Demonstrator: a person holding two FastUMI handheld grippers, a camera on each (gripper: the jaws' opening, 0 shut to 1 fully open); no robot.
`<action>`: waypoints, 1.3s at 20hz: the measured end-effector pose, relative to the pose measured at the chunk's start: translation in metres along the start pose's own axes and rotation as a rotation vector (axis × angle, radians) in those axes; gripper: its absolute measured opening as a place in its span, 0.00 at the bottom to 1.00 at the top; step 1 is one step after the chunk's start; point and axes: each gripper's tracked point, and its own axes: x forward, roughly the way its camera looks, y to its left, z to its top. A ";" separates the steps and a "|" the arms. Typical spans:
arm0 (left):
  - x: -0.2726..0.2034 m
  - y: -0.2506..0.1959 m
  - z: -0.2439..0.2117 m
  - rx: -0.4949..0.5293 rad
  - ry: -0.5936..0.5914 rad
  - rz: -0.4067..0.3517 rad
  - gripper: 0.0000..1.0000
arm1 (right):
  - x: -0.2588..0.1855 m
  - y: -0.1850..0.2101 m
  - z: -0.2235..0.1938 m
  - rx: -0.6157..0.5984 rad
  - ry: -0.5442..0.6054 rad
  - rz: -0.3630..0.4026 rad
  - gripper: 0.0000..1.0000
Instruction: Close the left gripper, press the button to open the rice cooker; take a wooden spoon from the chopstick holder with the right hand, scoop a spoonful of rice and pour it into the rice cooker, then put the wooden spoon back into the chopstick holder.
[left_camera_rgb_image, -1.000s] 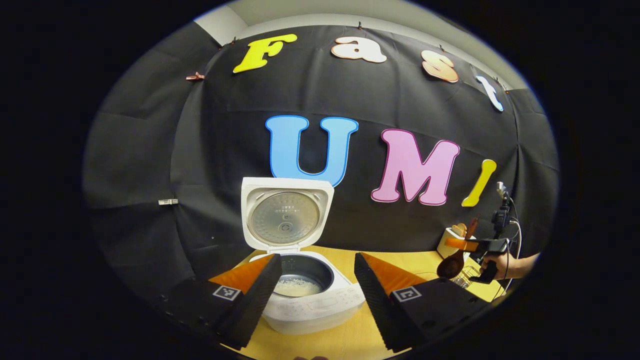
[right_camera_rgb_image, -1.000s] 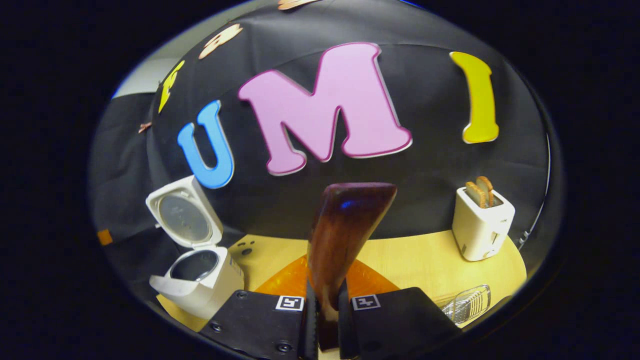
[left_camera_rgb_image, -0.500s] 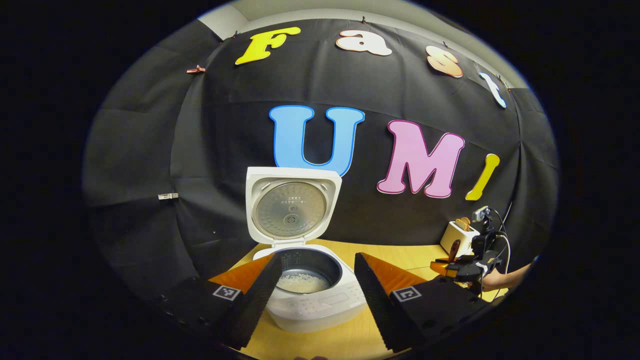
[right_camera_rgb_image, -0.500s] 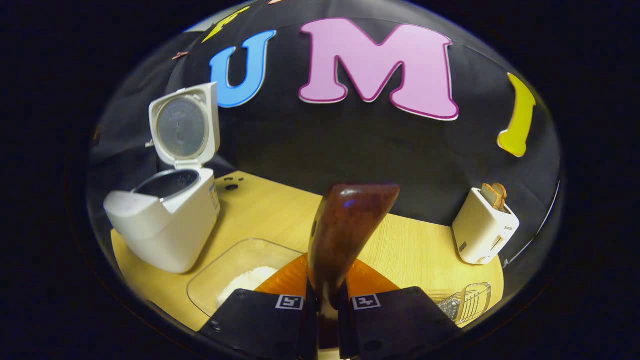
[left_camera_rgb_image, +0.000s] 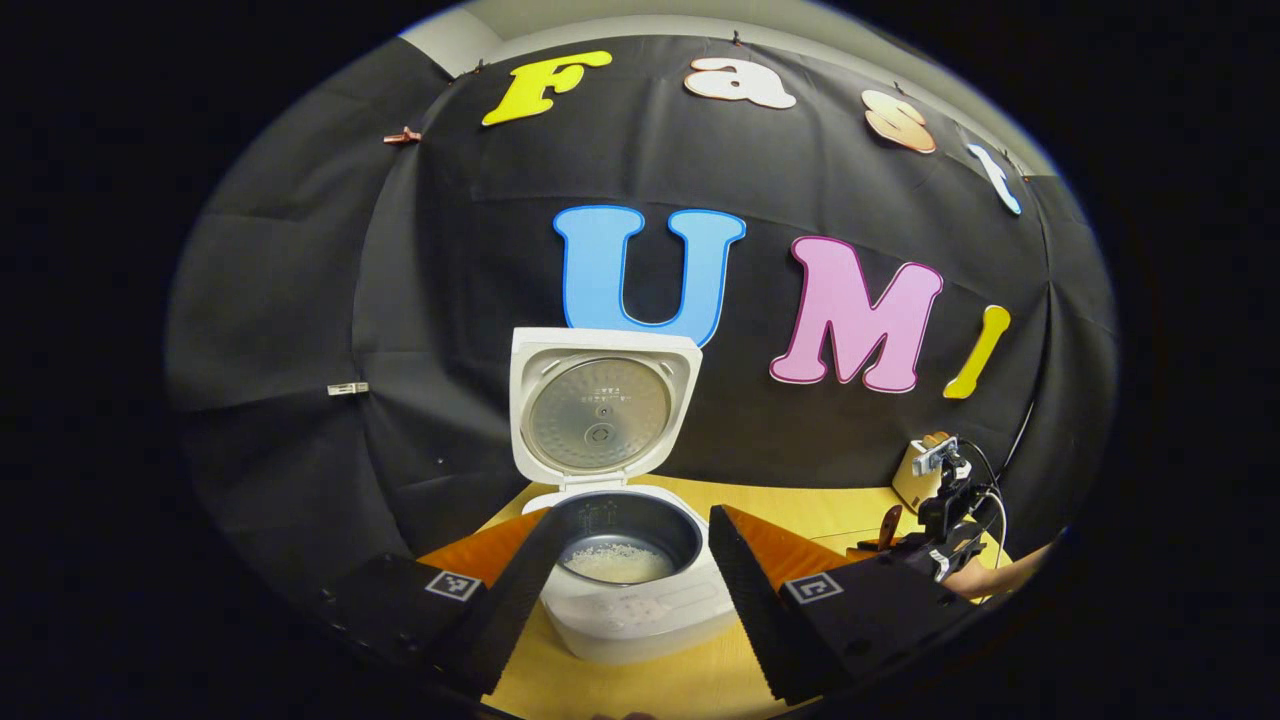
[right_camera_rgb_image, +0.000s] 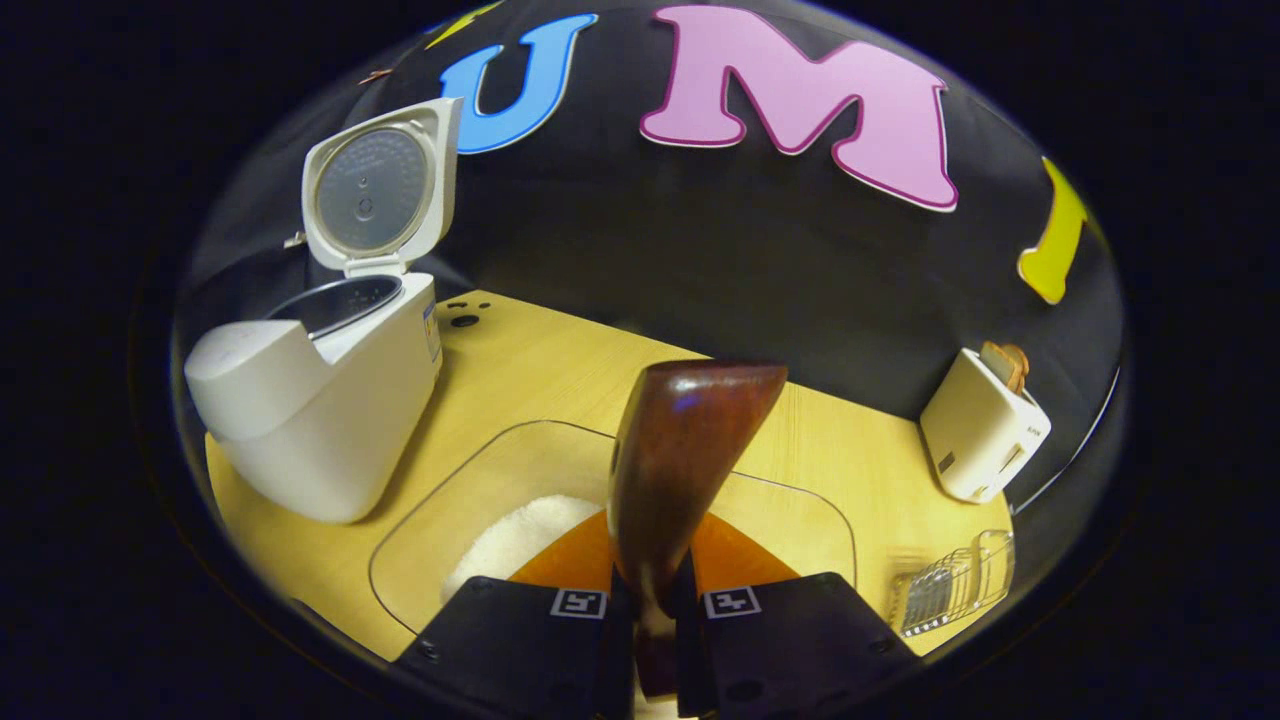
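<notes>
The white rice cooker (left_camera_rgb_image: 640, 612) stands open with its lid (left_camera_rgb_image: 600, 410) upright and some rice in the pot (left_camera_rgb_image: 618, 562). My left gripper (left_camera_rgb_image: 625, 590) is open just in front of it, holding nothing. My right gripper (right_camera_rgb_image: 650, 620) is shut on the dark wooden spoon (right_camera_rgb_image: 685, 450), which rises from between the fingers; the spoon's lower end is hidden. Below it lies a clear container (right_camera_rgb_image: 480, 480) with a heap of white rice (right_camera_rgb_image: 520, 530). The cooker (right_camera_rgb_image: 320, 410) is to its left. The clear chopstick holder (right_camera_rgb_image: 950, 590) lies at the right. The right gripper (left_camera_rgb_image: 940, 510) also appears low at the far right.
A white toaster (right_camera_rgb_image: 985, 425) with bread in it stands at the back right of the wooden table (right_camera_rgb_image: 560, 360), also seen as the toaster (left_camera_rgb_image: 915, 470). A hand (left_camera_rgb_image: 990, 578) holds the right gripper. The black cloth wall runs close behind the table.
My right gripper has tipped downward with the spoon and now sits over the rice container. In the left gripper view it has sunk lower. The left gripper has shifted slightly and stays open.
</notes>
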 end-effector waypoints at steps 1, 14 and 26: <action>-0.001 0.000 -0.001 -0.001 0.000 0.003 0.94 | 0.000 0.004 0.001 0.045 0.004 0.007 0.20; -0.007 0.005 0.005 -0.007 -0.014 0.017 0.94 | 0.001 -0.014 0.011 0.713 -0.002 0.051 0.19; -0.010 0.002 0.010 -0.056 -0.050 0.010 0.94 | -0.032 -0.045 0.113 0.986 -0.183 0.122 0.18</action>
